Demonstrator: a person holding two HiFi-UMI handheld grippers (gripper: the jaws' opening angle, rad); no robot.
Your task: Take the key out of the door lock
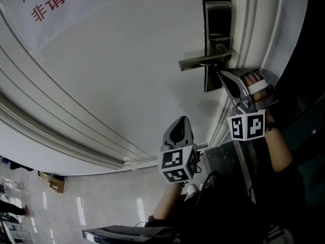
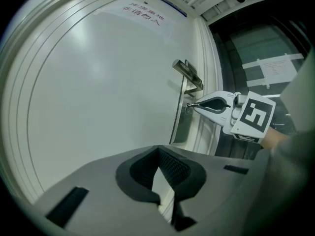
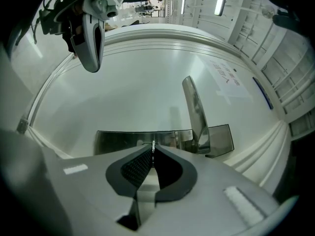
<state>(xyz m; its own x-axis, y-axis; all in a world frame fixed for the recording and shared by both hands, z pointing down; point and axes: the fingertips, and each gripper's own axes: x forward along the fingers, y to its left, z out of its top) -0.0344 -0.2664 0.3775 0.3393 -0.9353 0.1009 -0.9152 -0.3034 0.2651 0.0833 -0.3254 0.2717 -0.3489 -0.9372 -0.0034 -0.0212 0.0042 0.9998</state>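
Observation:
A steel lock plate (image 1: 217, 14) with a lever handle (image 1: 202, 61) is fixed near the edge of a white door (image 1: 117, 80). My right gripper (image 1: 219, 73) has its tips against the plate just below the handle. In the right gripper view its jaws are shut on the thin metal key (image 3: 153, 146), which stands in front of the lock plate (image 3: 118, 141), beside the handle (image 3: 196, 113). The left gripper view shows the same: right gripper (image 2: 193, 105) at the key (image 2: 188, 106). My left gripper (image 1: 179, 125) hangs lower and left of the lock, off the door, shut with nothing in it.
The door frame mouldings (image 1: 249, 29) run along the right of the lock. A paper notice with red print (image 1: 51, 4) is stuck on the door. A tiled floor (image 1: 76, 202) with a small box (image 1: 53, 182) lies below. A person's forearm (image 1: 277, 146) holds the right gripper.

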